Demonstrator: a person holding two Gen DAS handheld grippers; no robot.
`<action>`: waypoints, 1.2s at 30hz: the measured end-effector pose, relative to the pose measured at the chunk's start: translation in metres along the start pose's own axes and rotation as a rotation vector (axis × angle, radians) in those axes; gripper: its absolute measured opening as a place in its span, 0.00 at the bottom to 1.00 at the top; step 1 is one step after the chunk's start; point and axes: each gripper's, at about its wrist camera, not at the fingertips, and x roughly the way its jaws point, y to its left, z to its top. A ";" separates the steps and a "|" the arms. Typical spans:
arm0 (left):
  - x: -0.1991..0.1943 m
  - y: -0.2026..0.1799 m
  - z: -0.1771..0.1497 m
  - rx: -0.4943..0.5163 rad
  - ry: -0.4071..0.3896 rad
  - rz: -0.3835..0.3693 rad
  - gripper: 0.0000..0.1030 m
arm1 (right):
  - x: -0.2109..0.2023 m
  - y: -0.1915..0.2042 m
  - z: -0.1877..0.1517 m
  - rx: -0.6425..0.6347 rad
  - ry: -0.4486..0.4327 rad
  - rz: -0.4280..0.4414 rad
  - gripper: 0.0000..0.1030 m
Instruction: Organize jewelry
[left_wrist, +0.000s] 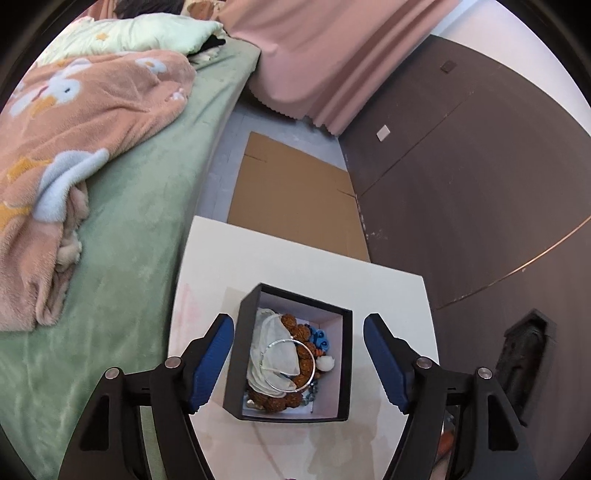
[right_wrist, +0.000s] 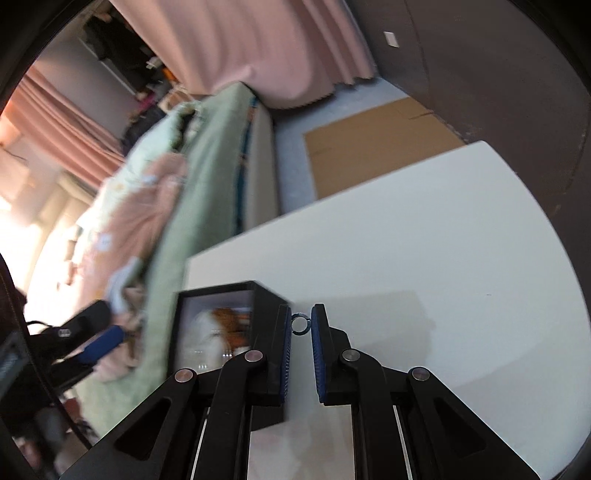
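A black open box (left_wrist: 236, 369) with a white lining stands on a white table (left_wrist: 388, 295). Inside lie a silver bangle (left_wrist: 314, 363), brown bead bracelets (left_wrist: 295, 325), a white cloth pouch (left_wrist: 273, 354), blue beads (left_wrist: 319, 338) and a white charm (left_wrist: 327, 363). My left gripper (left_wrist: 299, 347) is open, its blue pads either side of the box from above. My right gripper (right_wrist: 300, 325) is shut on a small silver ring (right_wrist: 300, 325), held just right of the box (right_wrist: 266, 325) above the table (right_wrist: 443, 258). The left gripper's blue finger (right_wrist: 103, 343) shows at the left.
A bed with a green sheet (left_wrist: 129, 240) and a peach blanket (left_wrist: 74, 129) lies left of the table. Flat cardboard (left_wrist: 295, 203) lies on the floor beyond. A dark wall (left_wrist: 480, 184) stands on the right, pink curtains (left_wrist: 332, 55) behind.
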 end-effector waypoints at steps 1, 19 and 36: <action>-0.002 0.001 0.001 0.004 -0.006 0.008 0.71 | -0.002 0.005 -0.001 -0.010 -0.004 0.023 0.12; -0.012 -0.009 -0.013 0.059 -0.056 0.067 0.88 | -0.015 0.017 -0.013 -0.053 0.046 0.066 0.45; -0.022 -0.043 -0.054 0.152 -0.164 0.134 0.99 | -0.066 -0.009 -0.014 -0.046 -0.040 -0.005 0.63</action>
